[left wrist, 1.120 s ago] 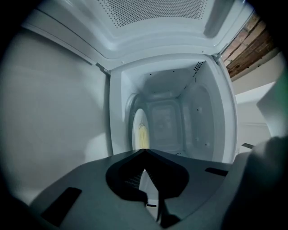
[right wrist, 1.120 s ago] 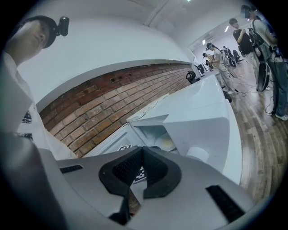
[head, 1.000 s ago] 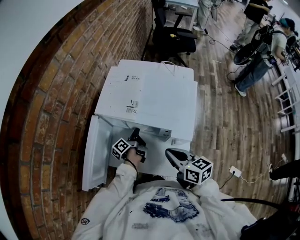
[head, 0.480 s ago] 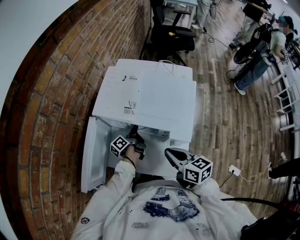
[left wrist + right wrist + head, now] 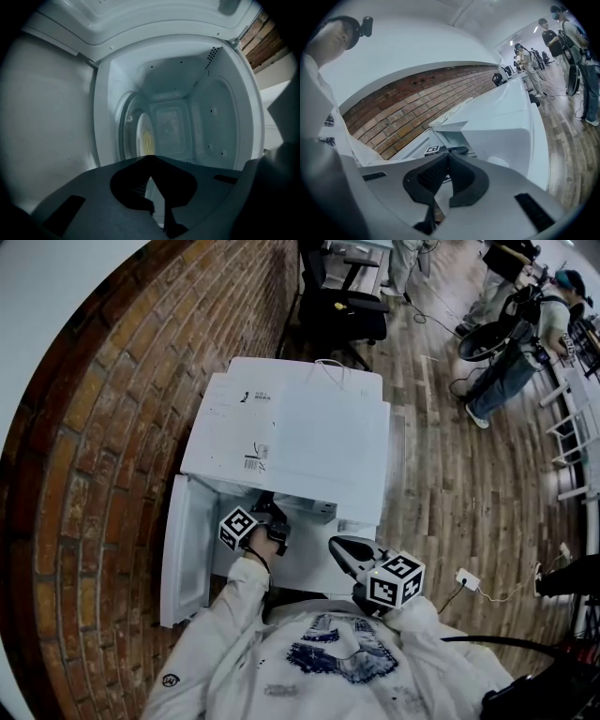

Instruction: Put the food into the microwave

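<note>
A white microwave (image 5: 291, 442) stands by the brick wall with its door (image 5: 183, 554) swung open to the left. My left gripper (image 5: 269, 510) reaches into the opening, and its jaws are shut with nothing between them. In the left gripper view, which is rolled sideways, the cavity (image 5: 206, 117) fills the frame. A white plate (image 5: 140, 136) with yellow food (image 5: 148, 141) sits on the glass turntable (image 5: 125, 133), just beyond my left gripper (image 5: 150, 157). My right gripper (image 5: 339, 546) hangs back near my chest, shut and empty. It points at the microwave front (image 5: 506, 140) in the right gripper view.
The brick wall (image 5: 103, 446) runs close along the left. A black office chair (image 5: 349, 310) stands behind the microwave. People (image 5: 511, 362) stand at the far right on the wood floor. A white power strip (image 5: 468, 581) with a cable lies at the right.
My left gripper has edged slightly farther toward the microwave's opening. The right gripper has stayed in place.
</note>
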